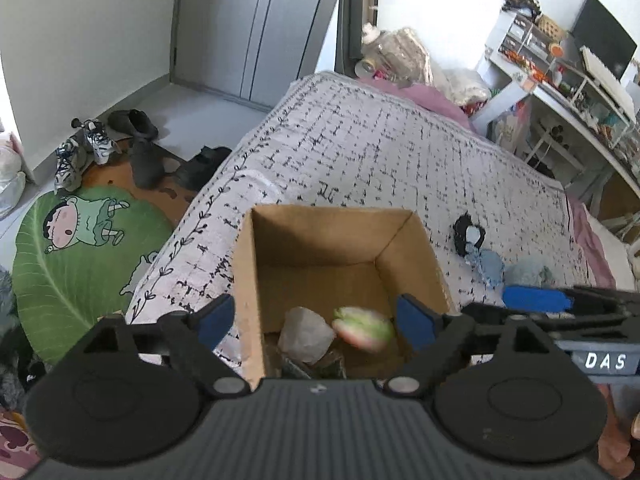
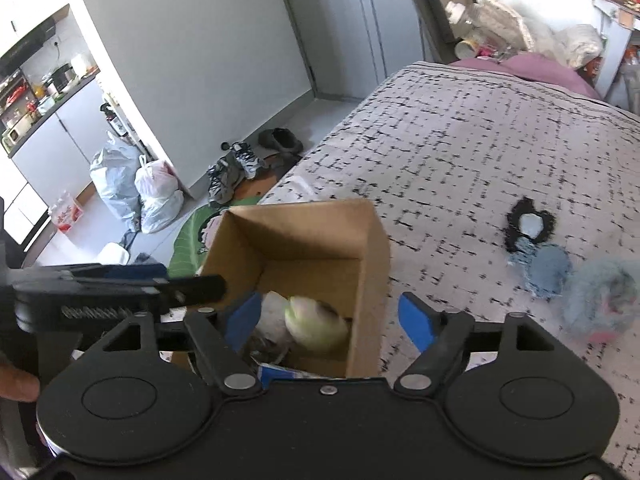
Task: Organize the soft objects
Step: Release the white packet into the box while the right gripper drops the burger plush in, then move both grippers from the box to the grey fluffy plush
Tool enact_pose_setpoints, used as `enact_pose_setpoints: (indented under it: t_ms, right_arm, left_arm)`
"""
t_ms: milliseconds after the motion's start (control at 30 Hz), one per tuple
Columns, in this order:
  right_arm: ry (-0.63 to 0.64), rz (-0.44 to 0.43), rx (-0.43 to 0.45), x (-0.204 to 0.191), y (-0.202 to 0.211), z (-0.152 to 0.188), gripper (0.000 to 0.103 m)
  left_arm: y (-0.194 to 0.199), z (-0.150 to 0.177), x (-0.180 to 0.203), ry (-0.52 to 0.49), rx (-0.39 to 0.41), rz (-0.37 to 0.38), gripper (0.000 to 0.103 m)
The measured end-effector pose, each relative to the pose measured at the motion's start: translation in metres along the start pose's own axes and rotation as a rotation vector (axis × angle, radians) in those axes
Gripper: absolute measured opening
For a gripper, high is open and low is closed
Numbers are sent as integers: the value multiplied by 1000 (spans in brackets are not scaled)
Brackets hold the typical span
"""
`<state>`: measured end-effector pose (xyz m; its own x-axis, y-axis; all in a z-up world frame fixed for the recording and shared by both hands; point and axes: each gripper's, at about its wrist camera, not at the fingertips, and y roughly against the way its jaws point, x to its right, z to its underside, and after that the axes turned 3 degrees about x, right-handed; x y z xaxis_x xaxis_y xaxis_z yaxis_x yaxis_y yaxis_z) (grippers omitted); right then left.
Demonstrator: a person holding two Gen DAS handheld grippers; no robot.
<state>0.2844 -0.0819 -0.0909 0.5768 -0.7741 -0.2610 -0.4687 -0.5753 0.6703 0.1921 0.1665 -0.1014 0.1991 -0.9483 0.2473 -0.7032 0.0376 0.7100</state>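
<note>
On my far left, shoes and a green cartoon rug lay on the floor beside the bed. My left gripper hung over the near end of the cardboard box, its blue-padded fingers spread wide with nothing between them; one sat outside the box's left wall, the other against the right wall. Inside the box I saw a whitish soft lump and, just right of it, a green-and-pink soft toy, blurred, so I could not tell whether it was resting or falling. My right gripper was likewise spread apart and empty, straddling the box's right wall: its left finger over the contents, its right finger over the bedspread. Further right, still on the bed, lay a black fuzzy ring touching a blue soft piece, and just beside that a grey-blue fluffy item with something pink in it, too blurred to identify.
</note>
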Motion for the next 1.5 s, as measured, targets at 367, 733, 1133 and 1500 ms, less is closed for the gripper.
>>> enact_pose_setpoints:
  t_ms: [367, 733, 1133, 1500]
  right_arm:
    - [-42, 61, 22, 34, 36, 20, 91]
    - [-95, 104, 56, 71, 67, 32, 91]
    - [-186, 155, 84, 115, 87, 47, 102]
    - [-265, 204, 119, 158, 95, 52, 103]
  left_arm:
    - [14, 7, 31, -32, 31, 38, 103]
    - [20, 14, 72, -84, 14, 101, 103]
    - [13, 17, 118, -140, -27, 112, 103]
    - [0, 7, 143, -166, -19, 113, 103]
